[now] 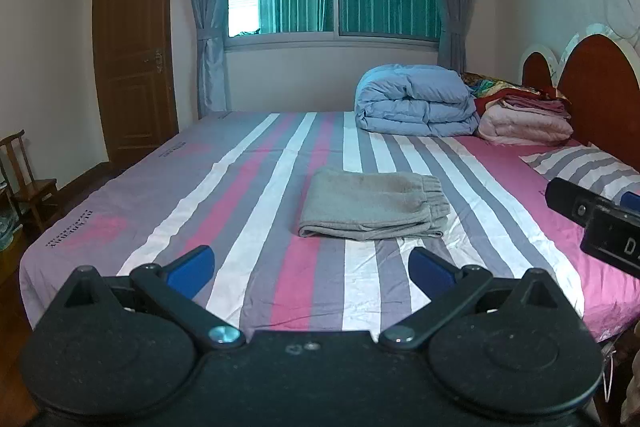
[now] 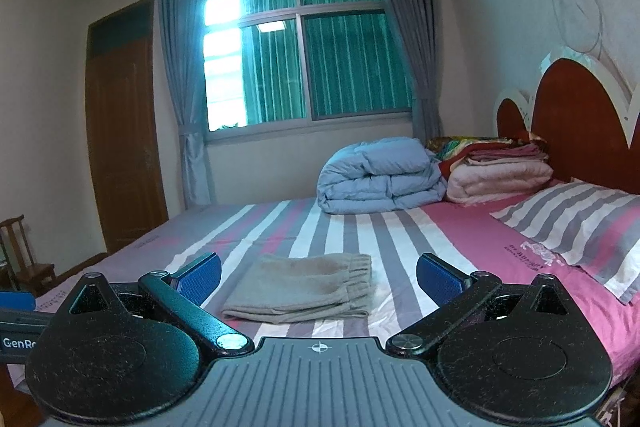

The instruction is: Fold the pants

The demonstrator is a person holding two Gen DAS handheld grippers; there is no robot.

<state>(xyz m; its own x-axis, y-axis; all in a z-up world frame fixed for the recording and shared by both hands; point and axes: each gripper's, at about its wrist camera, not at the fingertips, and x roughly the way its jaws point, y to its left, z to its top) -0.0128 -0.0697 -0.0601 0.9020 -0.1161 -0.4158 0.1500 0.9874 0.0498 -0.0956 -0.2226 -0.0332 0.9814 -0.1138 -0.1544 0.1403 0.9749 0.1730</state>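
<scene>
The grey pants [image 1: 372, 205] lie folded into a compact rectangle on the striped bed sheet [image 1: 256, 195], elastic waistband to the right. They also show in the right wrist view [image 2: 300, 289]. My left gripper [image 1: 312, 267] is open and empty, held back from the pants near the bed's front edge. My right gripper [image 2: 319, 277] is open and empty, also short of the pants. Part of the right gripper [image 1: 596, 223] shows at the right edge of the left wrist view.
A folded blue duvet [image 1: 416, 101] and a stack of pink blankets [image 1: 528, 121] sit at the far side by the red headboard [image 1: 600, 83]. A striped pillow [image 2: 580, 227] lies at right. A wooden chair [image 1: 24, 179] and door [image 1: 132, 47] stand left.
</scene>
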